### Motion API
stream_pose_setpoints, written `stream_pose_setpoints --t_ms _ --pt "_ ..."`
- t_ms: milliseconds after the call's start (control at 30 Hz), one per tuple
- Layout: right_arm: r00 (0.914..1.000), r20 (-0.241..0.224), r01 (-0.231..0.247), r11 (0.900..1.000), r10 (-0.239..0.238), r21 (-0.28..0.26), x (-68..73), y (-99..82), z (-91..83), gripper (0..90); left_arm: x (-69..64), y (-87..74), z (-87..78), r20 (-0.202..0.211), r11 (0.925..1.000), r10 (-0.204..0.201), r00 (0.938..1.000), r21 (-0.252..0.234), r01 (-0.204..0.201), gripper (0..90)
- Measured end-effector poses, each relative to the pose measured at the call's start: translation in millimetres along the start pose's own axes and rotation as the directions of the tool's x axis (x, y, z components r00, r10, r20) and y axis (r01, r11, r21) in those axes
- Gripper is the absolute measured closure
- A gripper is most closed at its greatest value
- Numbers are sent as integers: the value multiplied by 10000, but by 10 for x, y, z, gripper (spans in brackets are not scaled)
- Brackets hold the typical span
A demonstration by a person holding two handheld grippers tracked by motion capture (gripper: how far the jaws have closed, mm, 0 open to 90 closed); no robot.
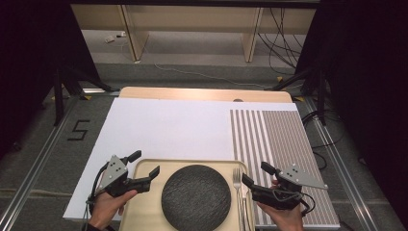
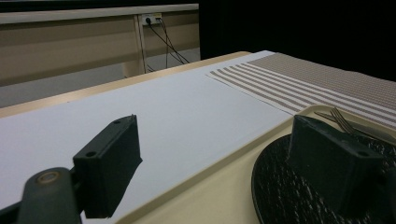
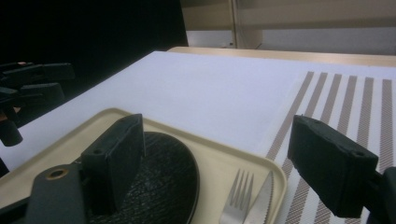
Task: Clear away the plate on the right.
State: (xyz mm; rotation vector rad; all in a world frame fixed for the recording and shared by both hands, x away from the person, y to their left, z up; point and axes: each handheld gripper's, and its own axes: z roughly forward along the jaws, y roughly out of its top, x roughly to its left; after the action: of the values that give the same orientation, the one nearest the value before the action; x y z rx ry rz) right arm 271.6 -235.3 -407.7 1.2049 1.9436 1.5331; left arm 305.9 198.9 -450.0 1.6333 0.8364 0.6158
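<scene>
I have both claws low at the near edge of the bench, flanking a cream tray (image 1: 144, 166). The tray sits at six o'clock on the bench, half on the white sheet (image 1: 163, 127) and with its right rim just meeting the striped placemat (image 1: 279, 144).

On the tray, a round dark slate plate (image 1: 196, 196) lies flat at centre. At its three o'clock a fork (image 1: 237, 185) lies with tines pointing to twelve, and just beside it on the right a knife (image 3: 261, 198) with a serrated edge, seen in the right gripper view next to the fork's tines (image 3: 238, 191).

My left claw (image 1: 143, 169) is released: its jaws stand wide apart with nothing between them. One jaw hangs over the white sheet, the other over the tray's left part, at the plate's nine o'clock. From its own camera the tray rim runs between the jaws.

My right claw (image 1: 256, 174) is also released, jaws spread wide and gripping nothing. It hovers at the tray's right rim, at the fork's three o'clock; from its own camera the fork, the knife and the tray corner lie between the jaws, untouched.
</scene>
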Motion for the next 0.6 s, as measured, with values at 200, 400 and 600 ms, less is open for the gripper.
stream_pose_setpoints --t_ms 200,400,600 --pt "9997 204 95 9999 -96 48 -39 -8 -59 190 4 -2 4 49 10000 -25 10000 -78 26 165" --pt "9999 108 125 9998 -126 122 -47 -29 -113 177 4 1 -12 19 10000 -65 10000 -55 65 162" --pt "9994 158 302 9994 -304 139 -35 -61 -134 161 7 0 -14 27 10000 -83 10000 -39 83 159"
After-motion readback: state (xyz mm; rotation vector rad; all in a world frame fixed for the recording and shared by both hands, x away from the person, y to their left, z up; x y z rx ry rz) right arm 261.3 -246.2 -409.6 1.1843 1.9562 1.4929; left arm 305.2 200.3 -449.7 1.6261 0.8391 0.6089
